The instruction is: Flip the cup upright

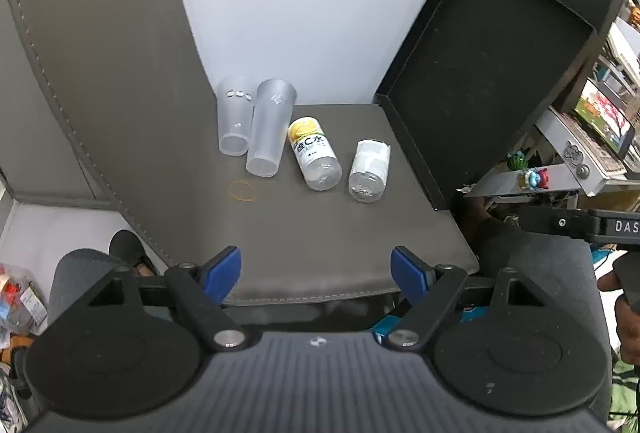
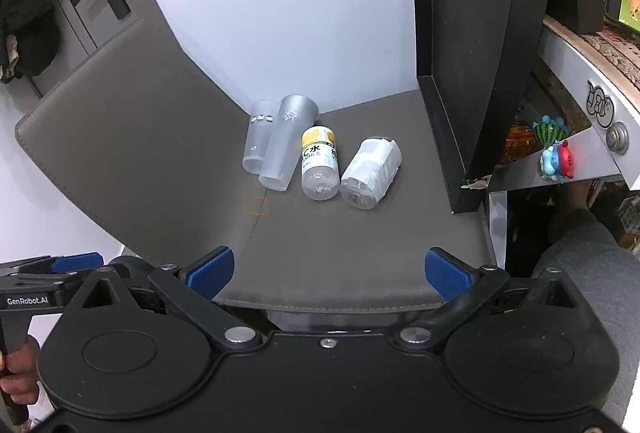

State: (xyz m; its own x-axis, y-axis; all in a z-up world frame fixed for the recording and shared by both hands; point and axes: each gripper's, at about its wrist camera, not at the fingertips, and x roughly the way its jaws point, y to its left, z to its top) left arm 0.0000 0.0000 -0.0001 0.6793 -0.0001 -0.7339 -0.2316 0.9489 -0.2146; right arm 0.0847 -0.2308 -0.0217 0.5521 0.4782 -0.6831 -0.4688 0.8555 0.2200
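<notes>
**Two cups upside down on grey mat, both grippers spread wide**

Near mat's [image 1: 320, 233] far edge: two frosted cups [image 1: 270, 128] standing inverted, touching. Just right: yellow-labelled bottle [image 1: 315, 153], then white-wrapped bottle [image 1: 369, 170]. Rubber band [image 1: 242, 190] in front. Left gripper [image 1: 316, 269] and right gripper [image 2: 327, 271] empty, well apart from cups.

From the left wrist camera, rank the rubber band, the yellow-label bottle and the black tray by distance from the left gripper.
1. The rubber band, on the grey mat just ahead of the left gripper, slightly left.
2. The yellow-label bottle, lying on its side mid-mat.
3. The black tray, leaning up at the far right.
</notes>
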